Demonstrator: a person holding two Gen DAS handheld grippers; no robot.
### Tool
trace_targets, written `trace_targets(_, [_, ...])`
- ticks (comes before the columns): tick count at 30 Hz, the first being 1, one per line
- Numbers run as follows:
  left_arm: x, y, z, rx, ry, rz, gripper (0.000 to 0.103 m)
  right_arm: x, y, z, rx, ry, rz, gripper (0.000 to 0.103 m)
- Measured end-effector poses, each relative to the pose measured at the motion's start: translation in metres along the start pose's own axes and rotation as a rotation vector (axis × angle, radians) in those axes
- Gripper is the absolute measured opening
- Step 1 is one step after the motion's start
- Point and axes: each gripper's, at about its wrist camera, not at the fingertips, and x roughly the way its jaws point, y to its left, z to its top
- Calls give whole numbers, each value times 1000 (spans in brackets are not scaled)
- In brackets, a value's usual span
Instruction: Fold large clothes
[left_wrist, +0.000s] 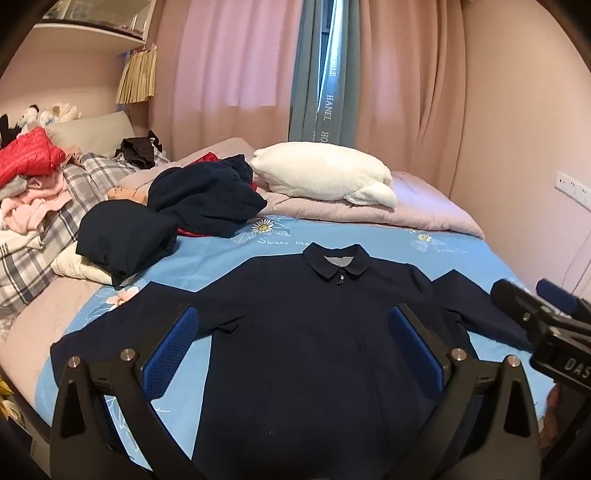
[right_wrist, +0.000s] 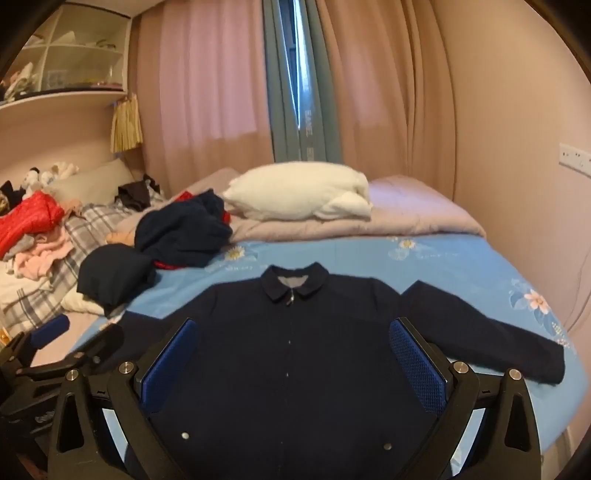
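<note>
Both tongs (left_wrist: 291, 339) (right_wrist: 291, 350) spread apart above the flat navy jacket (left_wrist: 314, 332), touching nothing.

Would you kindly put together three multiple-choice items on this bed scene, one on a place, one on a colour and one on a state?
1. Where does the white pillow lie?
A. on the folded pinkish quilt, beyond the jacket's collar
B. on the jacket
C. on the floor

2. What colour is the spread-out jacket?
A. red
B. navy
C. white

3. How do the jaws of the left hand-held gripper stand?
A. shut on a sleeve
B. shut on nothing
C. open, holding nothing

Answers:
1 A, the pillow rests on the quilt at the far side of the blue floral sheet.
2 B, the zipped, collared jacket is dark navy.
3 C, its blue pads sit wide apart above the jacket.
</note>
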Motion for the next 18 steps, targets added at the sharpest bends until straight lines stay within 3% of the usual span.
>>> trace_targets(18, [32,5,-9,-34,102,-12,103,21,-15,0,38,51,-11,102])
